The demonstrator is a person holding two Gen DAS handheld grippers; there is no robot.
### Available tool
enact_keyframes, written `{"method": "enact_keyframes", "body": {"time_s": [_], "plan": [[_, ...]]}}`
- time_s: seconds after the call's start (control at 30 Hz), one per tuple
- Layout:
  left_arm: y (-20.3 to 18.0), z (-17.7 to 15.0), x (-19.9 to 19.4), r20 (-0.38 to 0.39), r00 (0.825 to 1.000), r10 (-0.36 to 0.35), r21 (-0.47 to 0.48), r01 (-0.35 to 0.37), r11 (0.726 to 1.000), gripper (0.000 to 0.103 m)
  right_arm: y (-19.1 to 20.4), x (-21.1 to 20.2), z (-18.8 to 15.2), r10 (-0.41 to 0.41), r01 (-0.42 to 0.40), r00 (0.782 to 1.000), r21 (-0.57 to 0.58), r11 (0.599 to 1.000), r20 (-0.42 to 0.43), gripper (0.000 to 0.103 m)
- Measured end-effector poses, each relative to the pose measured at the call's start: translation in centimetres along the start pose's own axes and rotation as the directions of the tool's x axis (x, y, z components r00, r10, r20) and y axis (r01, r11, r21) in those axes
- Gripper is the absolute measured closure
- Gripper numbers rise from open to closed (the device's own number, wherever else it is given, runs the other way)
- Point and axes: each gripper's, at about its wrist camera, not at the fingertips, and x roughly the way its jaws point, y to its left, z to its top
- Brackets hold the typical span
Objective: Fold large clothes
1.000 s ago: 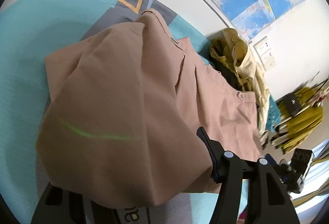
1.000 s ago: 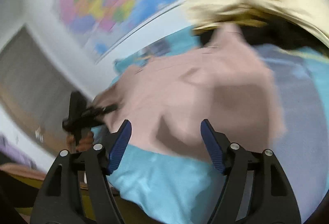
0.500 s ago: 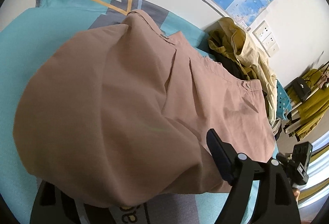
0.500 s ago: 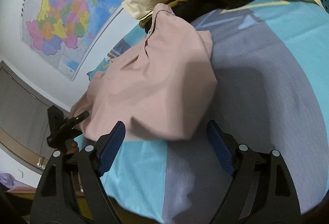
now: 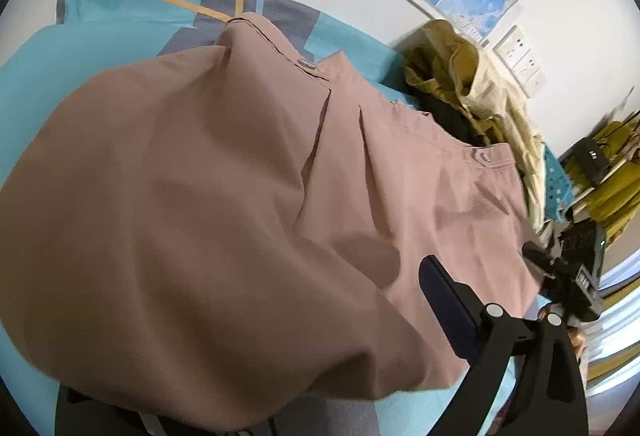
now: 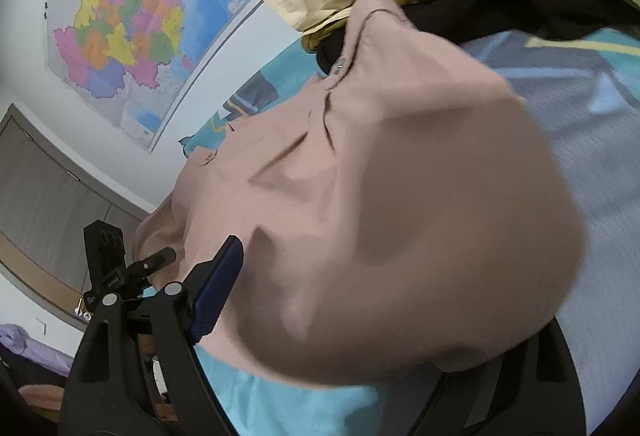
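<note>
Left wrist view: pink-brown garment (image 5: 224, 196) was judged light, soft and limp, best pinched at its near folded edge; left gripper (image 5: 248, 364) jaws, just widened, and right gripper (image 6: 360, 316) were spread, nothing clamped.

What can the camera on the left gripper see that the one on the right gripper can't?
Only the left wrist view shows the white wall sockets and the mustard-yellow clothes hanging at the room's edge.

Only the right wrist view shows the many-coloured map, the grey wardrobe doors and a lilac cloth low in the corner.

Both show the folded pink-brown garment on the turquoise and grey bedspread, the pale yellow clothes pile beyond it, and each other's gripper.
</note>
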Motion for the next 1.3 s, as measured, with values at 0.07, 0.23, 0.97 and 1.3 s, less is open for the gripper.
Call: {"method": "enact_keyframes", "body": {"time_s": [0.07, 0.23, 0.97, 1.3], "plan": [[-0.2, 0.2, 0.3, 0.002, 1.000, 0.024, 0.012, -0.024, 1.000, 0.009, 0.2, 0.6, 0.5, 0.000, 0.000, 1.000, -0.008, 1.000, -0.006, 0.021], [-0.5, 0.4, 0.8, 0.017, 0.998, 0.058, 0.018, -0.058, 0.998, 0.009, 0.6, 1.3, 0.9, 0.004, -0.005, 1.000, -0.037, 0.999, -0.011, 0.018], [-1.6, 0.5, 1.7, 0.029, 0.987, 0.159, 0.078, -0.160, 0.984, 0.007, 1.5, 2.1, 0.7, 0.003, -0.006, 1.000, -0.113, 0.994, -0.026, 0.005], [-0.8, 0.8, 1.2, 0.055, 0.988, 0.146, 0.032, -0.148, 0.988, 0.021, -0.1, 2.5, 1.5, 0.038, -0.039, 0.999, -0.030, 0.999, -0.039, 0.056]]}}
